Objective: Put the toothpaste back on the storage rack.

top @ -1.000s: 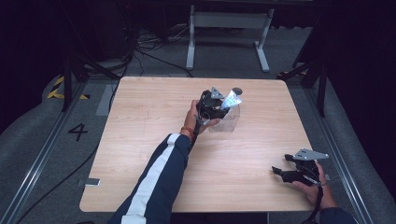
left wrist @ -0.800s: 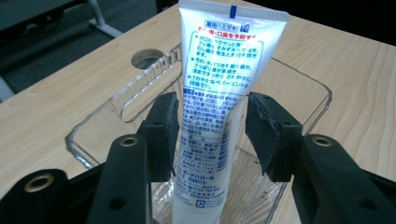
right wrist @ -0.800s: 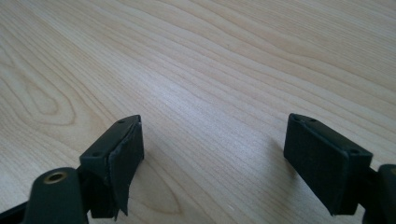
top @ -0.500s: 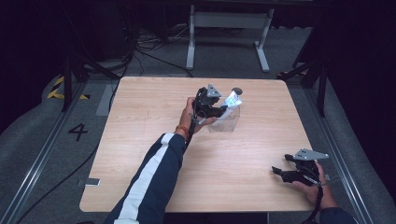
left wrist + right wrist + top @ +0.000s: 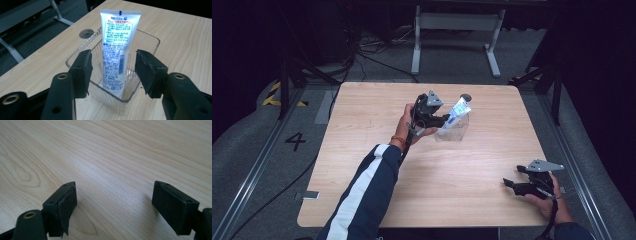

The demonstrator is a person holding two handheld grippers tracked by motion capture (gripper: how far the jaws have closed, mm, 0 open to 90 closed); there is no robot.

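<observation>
A white toothpaste tube (image 5: 117, 50) with blue print stands tilted in a clear plastic container (image 5: 150, 37) on the wooden table (image 5: 437, 190). In the high view the tube (image 5: 457, 114) leans out of the container (image 5: 454, 131) at the table's far middle. My left gripper (image 5: 443, 120) is just to the left of it. In the left gripper view my left gripper (image 5: 113, 65) is open, its jaws on either side of the tube with a gap on each side. My right gripper (image 5: 512, 184) rests low at the near right, and in its own view my right gripper (image 5: 113, 200) is open over bare wood.
A round hole (image 5: 466, 96) in the tabletop lies just behind the container. Dark floor, cables and a grey metal stand (image 5: 457, 30) lie beyond the table's far edge.
My left gripper has drawn back a little to the left, away from the tube, which stays in the container. The right gripper has not moved.
</observation>
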